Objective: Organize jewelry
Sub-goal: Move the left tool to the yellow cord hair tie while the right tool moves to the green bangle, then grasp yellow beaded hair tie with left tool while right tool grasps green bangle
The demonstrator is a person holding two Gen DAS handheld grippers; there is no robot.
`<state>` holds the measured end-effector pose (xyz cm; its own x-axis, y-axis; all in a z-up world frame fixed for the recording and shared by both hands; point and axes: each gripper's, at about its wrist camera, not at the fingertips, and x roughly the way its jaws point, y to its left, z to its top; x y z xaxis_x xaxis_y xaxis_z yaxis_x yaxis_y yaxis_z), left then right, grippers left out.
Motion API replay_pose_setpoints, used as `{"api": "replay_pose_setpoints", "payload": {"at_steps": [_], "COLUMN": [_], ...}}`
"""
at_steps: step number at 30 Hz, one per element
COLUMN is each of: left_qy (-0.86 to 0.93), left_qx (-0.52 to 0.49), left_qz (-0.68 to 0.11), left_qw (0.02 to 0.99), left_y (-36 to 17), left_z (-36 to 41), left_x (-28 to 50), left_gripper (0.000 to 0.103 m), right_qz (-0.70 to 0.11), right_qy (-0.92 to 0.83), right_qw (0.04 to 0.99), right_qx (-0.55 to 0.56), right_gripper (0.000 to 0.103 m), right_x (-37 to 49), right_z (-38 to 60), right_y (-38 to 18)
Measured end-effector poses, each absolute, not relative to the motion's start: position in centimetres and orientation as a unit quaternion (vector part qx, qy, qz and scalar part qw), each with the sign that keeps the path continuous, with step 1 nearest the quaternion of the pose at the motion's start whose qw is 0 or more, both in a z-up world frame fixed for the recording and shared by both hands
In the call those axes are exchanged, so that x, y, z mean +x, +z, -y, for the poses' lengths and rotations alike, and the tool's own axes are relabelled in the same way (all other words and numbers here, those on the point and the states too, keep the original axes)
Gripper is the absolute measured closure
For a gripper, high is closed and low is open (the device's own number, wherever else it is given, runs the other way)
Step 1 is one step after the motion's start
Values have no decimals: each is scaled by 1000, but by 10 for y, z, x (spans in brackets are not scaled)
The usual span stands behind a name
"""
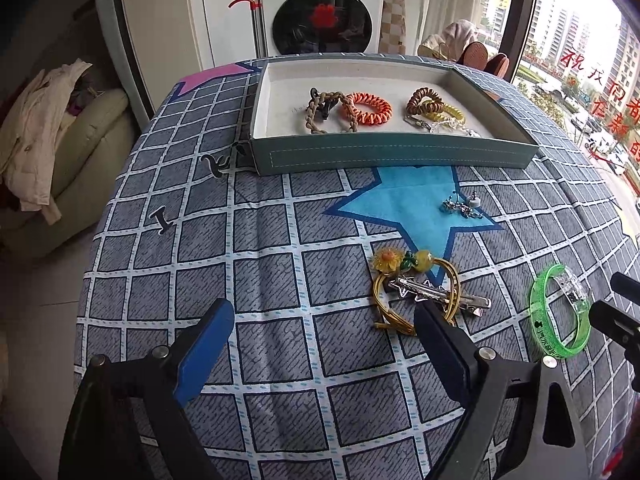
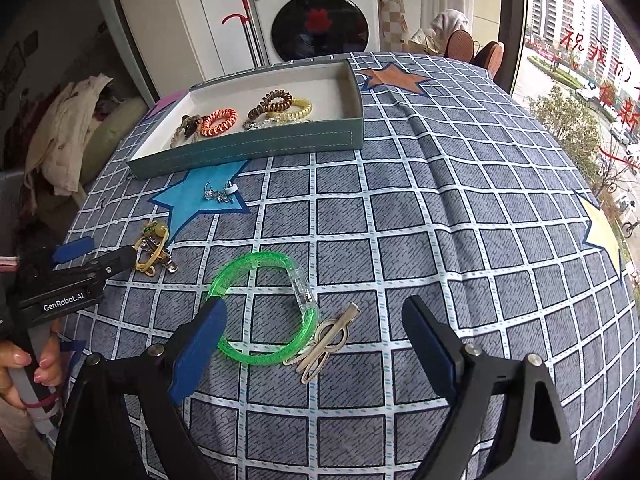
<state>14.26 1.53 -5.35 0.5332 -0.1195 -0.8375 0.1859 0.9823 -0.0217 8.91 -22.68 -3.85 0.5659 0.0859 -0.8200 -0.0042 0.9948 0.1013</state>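
the right gripper sits nearest its camera, jaws wide and holding nothing, its left pad just touching the green bangle that lies between the fingers. a pale clip rests against the bangle at its 4 o'clock. the left gripper is also spread wide and empty, its right pad next to the yellow band and the silver barrette lying across it.

judging by the layout, sorting is partway done: the tray, at 12 o'clock from both grippers, already holds a beige chain, an orange coil, a brown coil, a yellow coil and a silver chain. still loose on the cloth are the bangle, the clip, the band with barrette, and small silver earrings on the blue star, just short of the tray.

the next move likely calls for lowering one gripper over its nearest piece and closing; the bangle is slick and stands partly tilted, so the pads should straddle its rim squarely.

readable text: "genrobot.ai" on the left gripper's body in the right view, "panasonic" on the washer, red chinese characters on the window, dark print on the bangle too small to read
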Motion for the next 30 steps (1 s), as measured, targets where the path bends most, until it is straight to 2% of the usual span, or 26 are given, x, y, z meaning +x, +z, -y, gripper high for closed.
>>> {"api": "replay_pose_setpoints", "payload": {"at_steps": [7, 11, 12, 14, 19, 20, 22, 23, 24, 25, 30], "left_qy": [-91, -93, -97, -96, -117, -125, -137, -142, -147, -149, -163], "left_qx": [44, 46, 46, 55, 69, 71, 74, 78, 80, 83, 45], "left_qz": [-481, -479, -481, -479, -472, -472, -472, -470, -469, -469, -473], "left_qw": [871, 872, 870, 871, 871, 870, 868, 867, 867, 867, 865], "left_y": [-57, -58, -59, -59, -56, -56, -55, -55, -55, -55, -51], "left_z": [-6, -3, -2, 1, 10, 12, 16, 17, 19, 19, 7], "left_x": [145, 146, 145, 145, 140, 139, 137, 136, 135, 134, 135], "left_gripper": [0, 0, 6, 9, 32, 36, 53, 58, 72, 75, 80], "right_qz": [-487, -491, -491, -488, -487, -487, -488, -487, -486, -486, -479], "right_qy": [39, 39, 38, 39, 43, 48, 58, 60, 62, 66, 59], "right_qw": [872, 870, 869, 870, 870, 870, 868, 868, 868, 868, 874], "right_qx": [2, -33, -43, -60, -64, -64, -66, -73, -79, -80, -58], "right_gripper": [50, 54, 54, 55, 57, 59, 74, 76, 82, 90, 92], "right_x": [104, 108, 108, 108, 107, 107, 106, 106, 105, 104, 101], "right_z": [220, 211, 208, 204, 203, 202, 198, 195, 192, 190, 194], "right_y": [-49, -55, -56, -58, -57, -57, -56, -56, -56, -56, -52]}}
